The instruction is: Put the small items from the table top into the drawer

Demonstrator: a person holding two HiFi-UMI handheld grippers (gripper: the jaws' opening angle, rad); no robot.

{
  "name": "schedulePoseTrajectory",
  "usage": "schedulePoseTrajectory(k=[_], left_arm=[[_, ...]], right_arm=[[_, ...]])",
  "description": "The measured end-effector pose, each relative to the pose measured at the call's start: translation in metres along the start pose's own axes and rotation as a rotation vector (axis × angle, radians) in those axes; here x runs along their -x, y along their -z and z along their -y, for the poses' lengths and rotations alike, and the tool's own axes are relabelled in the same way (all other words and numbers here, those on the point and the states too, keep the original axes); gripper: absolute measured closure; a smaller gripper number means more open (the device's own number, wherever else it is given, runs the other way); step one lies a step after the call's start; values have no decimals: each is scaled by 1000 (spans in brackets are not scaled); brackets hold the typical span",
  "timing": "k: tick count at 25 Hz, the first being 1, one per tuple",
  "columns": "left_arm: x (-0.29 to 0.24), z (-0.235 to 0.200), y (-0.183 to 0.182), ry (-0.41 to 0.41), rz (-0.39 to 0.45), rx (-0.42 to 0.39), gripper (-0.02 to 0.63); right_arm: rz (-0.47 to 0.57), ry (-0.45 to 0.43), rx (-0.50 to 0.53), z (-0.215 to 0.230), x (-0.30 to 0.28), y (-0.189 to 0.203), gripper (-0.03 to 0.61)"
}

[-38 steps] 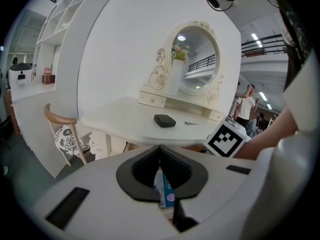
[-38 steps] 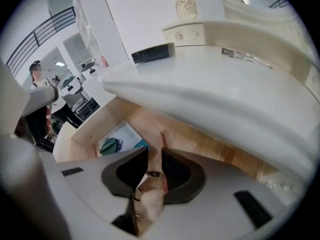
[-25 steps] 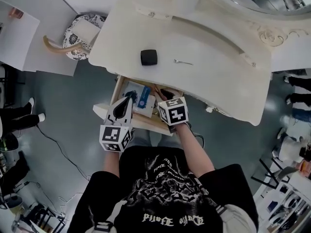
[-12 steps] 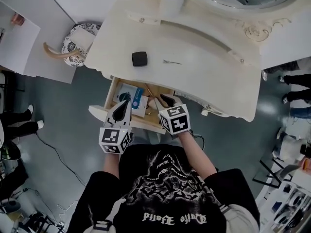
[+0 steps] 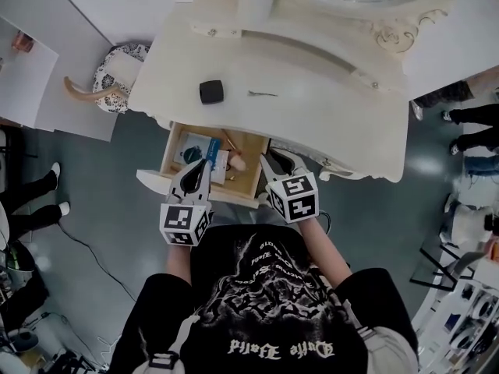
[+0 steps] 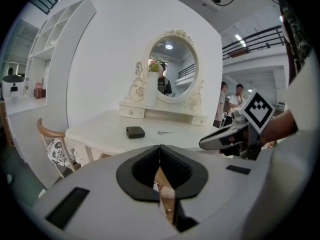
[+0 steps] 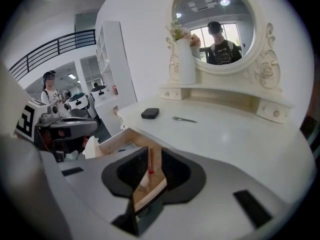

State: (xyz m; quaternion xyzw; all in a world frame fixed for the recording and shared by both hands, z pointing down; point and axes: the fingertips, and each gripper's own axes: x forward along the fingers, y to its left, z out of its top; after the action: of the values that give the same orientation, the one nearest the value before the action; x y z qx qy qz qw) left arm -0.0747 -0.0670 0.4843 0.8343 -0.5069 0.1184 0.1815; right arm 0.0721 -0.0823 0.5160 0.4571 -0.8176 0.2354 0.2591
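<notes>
Landmark: open light-wood drawer (image 5: 251,148), pulled out from under the front edge of the white dressing bench (image 5: 312,92).

Left gripper (image 5: 205,164) (image 6: 160,147): above the drawer's front wall, tips pointing into the drawer. Jaws closed tip to tip, nothing between them.

Right gripper (image 5: 266,160) (image 7: 154,149): at the drawer's right end, over its front corner. Jaws parted by a narrow gap and clamping nothing; only the drawer's interior shows through the gap.

Inside the drawer: blue-and-white flat packet (image 5: 195,148) at the left, thin wooden stick (image 5: 228,140) and small pink rounded item (image 5: 238,164) near the middle.

On the bench top behind the drawer: small black rounded box (image 5: 211,91), beyond the drawer's left half. A thin silver hair clip (image 5: 261,93) lies beyond the drawer's right half, near the box but not touching it.
</notes>
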Motion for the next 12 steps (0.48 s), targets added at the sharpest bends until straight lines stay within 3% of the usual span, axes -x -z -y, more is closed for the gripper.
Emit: schedulePoseTrajectory(k=[5,12], left_arm=[[0,9,-5,20,12,3,598],[-3,27,-4,33,19,25,598]], right_arm=[[80,10,-16,10,19,-7,488],[115,69,-3,35,47,3,514]])
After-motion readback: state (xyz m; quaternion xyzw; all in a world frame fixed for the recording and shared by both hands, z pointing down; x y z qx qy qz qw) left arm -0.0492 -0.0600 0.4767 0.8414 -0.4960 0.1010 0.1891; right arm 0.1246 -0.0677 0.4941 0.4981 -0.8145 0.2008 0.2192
